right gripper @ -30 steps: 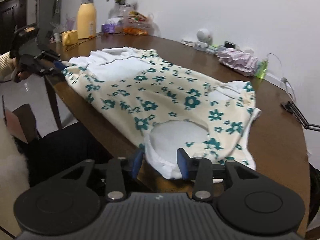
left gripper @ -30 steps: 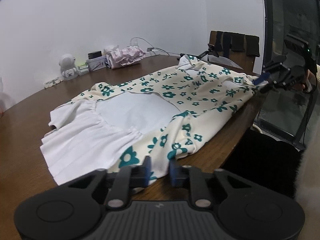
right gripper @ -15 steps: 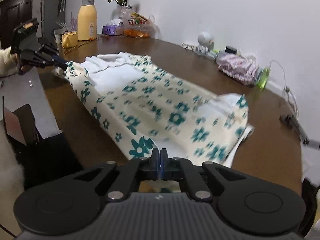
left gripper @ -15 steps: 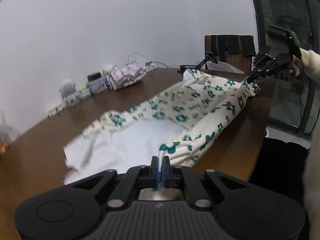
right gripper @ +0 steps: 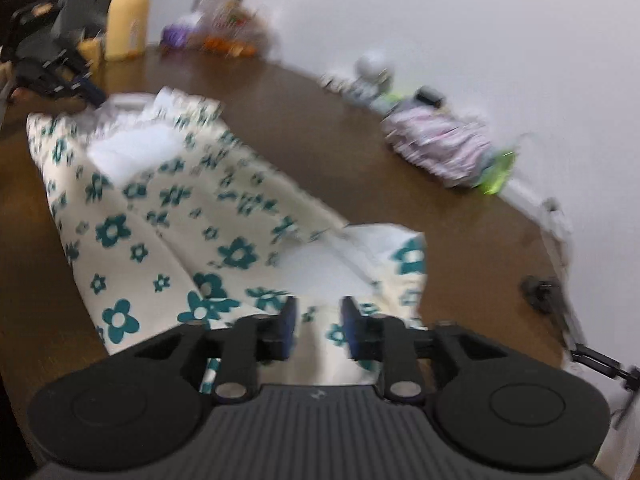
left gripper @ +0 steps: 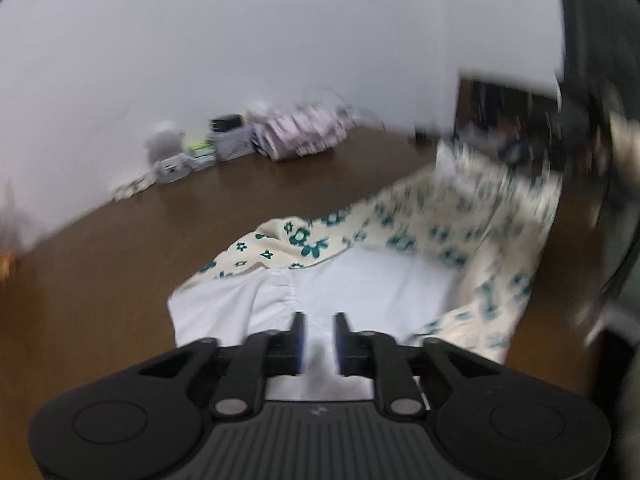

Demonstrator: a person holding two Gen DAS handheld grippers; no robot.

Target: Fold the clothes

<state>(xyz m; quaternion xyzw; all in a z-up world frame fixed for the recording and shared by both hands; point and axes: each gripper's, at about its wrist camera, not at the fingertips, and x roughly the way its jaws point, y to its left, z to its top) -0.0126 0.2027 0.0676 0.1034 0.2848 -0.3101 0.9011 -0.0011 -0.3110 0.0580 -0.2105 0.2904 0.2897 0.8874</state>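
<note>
Now: long fold dropped, both jaws parted

Both jaws have just been opening, and a gap is seen between the pads of each. The left gripper [left gripper: 318, 336] is held over the white ruffled hem end of the floral dress [left gripper: 400, 248]; white cloth is seen below and between its jaws, but nothing is pinched. The right gripper [right gripper: 316, 328] is held over the neckline end of the same floral dress [right gripper: 168, 216]; printed cloth lies under and ahead of its jaws, and no pad pressure is seen. Ahead of the jaws, the near long side is laid over the middle, so a narrower strip is formed along the brown wooden table [right gripper: 328, 128]. The parted jaws are judged as a release so the flap stays where it was dropped. One lengthwise fold looks done; a second side and a crosswise fold are probably left. Beyond the jaws, a pink-and-white bundle [right gripper: 440, 148] is left by the wall. Frames are blurred.
</note>
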